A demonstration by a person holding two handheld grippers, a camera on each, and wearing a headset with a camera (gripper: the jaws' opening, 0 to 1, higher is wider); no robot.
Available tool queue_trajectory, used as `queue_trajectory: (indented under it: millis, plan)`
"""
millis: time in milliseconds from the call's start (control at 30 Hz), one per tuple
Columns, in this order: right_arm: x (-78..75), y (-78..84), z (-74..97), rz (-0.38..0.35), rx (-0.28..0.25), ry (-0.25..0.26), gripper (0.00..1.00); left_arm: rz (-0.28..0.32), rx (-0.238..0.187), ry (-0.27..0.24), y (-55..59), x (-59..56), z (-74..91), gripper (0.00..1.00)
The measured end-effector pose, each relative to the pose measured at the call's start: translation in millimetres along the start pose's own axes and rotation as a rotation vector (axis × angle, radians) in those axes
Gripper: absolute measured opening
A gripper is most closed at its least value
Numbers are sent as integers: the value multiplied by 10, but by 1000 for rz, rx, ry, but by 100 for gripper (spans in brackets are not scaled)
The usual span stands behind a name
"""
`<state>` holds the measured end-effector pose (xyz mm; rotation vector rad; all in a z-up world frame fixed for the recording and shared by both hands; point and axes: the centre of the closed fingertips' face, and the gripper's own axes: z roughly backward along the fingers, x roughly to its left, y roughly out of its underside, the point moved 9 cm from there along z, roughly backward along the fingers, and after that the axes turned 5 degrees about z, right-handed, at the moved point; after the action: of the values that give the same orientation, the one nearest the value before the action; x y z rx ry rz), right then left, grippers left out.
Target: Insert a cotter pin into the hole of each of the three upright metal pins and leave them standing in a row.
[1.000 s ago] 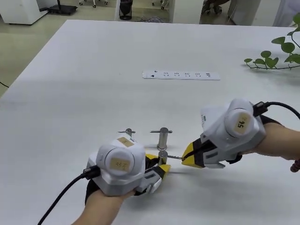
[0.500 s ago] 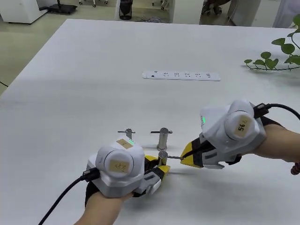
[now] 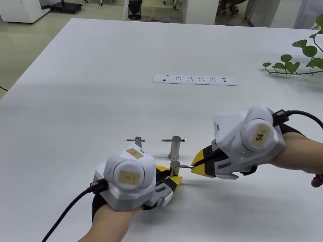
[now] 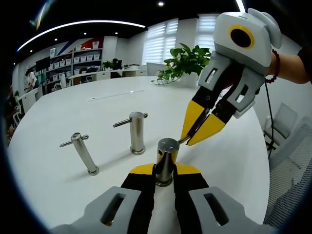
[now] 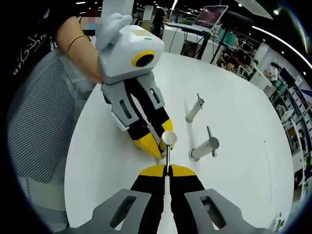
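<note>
The head view looks from above the near edge, forward and down over the white table [image 3: 91, 85], taking in both grippers and the power strip [image 3: 195, 80] beyond. The left gripper view rides low and close behind the left gripper [image 4: 165, 171], facing right and far toward the plant [image 4: 187, 61]. The right gripper view sits higher behind the right gripper [image 5: 167, 171], facing left and near toward the person's body [image 5: 44, 107]. All three share the near pin [image 3: 174, 166], the middle pin [image 3: 174, 147] and the left pin [image 3: 137, 142]; each gripper view also catches the other gripper
</note>
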<state>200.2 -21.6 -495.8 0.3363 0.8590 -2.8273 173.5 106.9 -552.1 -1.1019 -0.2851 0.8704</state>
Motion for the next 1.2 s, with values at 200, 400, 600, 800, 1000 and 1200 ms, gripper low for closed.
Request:
queue_trajectory:
  millis: [200,400,600,800,1000,1200]
  plan:
    - [3,-27,-4,15,2,5,0,-3,0,1,1,0,-1,11]
    - [6,-65,-20,22,1,14,0,5,2,-1,0,1,-5,11]
    - [4,-85,-45,20,-1,19,0,12,2,-3,3,-2,-7,11]
    - [6,-120,-73,20,-7,27,0,15,2,-5,3,-4,-10,11]
    - [6,-136,-84,43,-23,33,0,13,4,-5,0,-6,-12,11]
    - [1,-134,-79,7,-48,56,3,12,4,-8,1,-5,-16,11]
